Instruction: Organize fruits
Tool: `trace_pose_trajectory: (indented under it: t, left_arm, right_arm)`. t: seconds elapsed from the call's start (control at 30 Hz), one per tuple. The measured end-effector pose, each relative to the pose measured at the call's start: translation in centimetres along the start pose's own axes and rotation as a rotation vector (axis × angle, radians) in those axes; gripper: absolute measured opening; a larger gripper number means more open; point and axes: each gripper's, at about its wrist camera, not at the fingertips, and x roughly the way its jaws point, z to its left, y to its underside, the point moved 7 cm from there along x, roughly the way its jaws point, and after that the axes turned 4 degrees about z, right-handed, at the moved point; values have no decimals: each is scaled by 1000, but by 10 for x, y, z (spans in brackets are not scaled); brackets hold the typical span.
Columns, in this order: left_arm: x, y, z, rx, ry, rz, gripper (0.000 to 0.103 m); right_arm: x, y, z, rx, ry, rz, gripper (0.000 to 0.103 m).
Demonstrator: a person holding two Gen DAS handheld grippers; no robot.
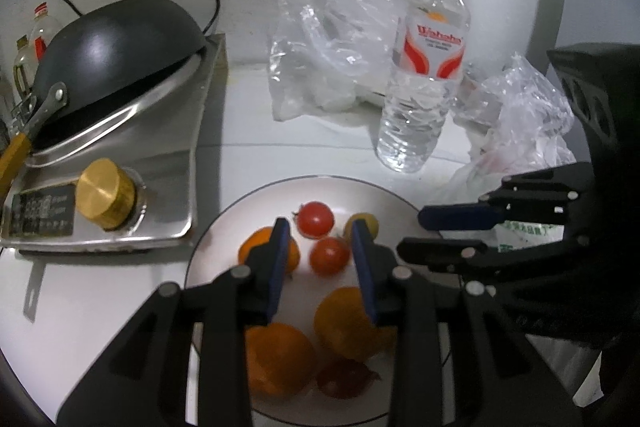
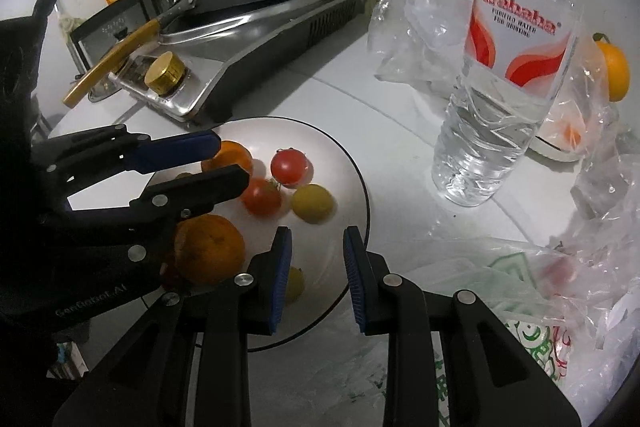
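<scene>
Our left hand-held gripper [image 1: 322,239] and right hand-held gripper [image 2: 316,247] hang narrow and empty; a clumsy dip could roll tomatoes [image 1: 329,255] off the plate [image 1: 208,239].

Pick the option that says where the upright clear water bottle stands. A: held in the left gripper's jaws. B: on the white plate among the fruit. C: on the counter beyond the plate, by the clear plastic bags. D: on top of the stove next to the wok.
C: the water bottle stands upright on the white counter past the plate, with clear plastic bags right beside it.
</scene>
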Motion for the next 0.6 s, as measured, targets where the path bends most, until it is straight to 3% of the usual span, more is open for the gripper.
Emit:
trace_pose_trajectory:
  t: [0.6]
  left_arm:
    - [-53, 9, -9, 14, -20, -58, 33]
  right_arm:
    - [-47, 6, 21, -6, 41, -64, 29]
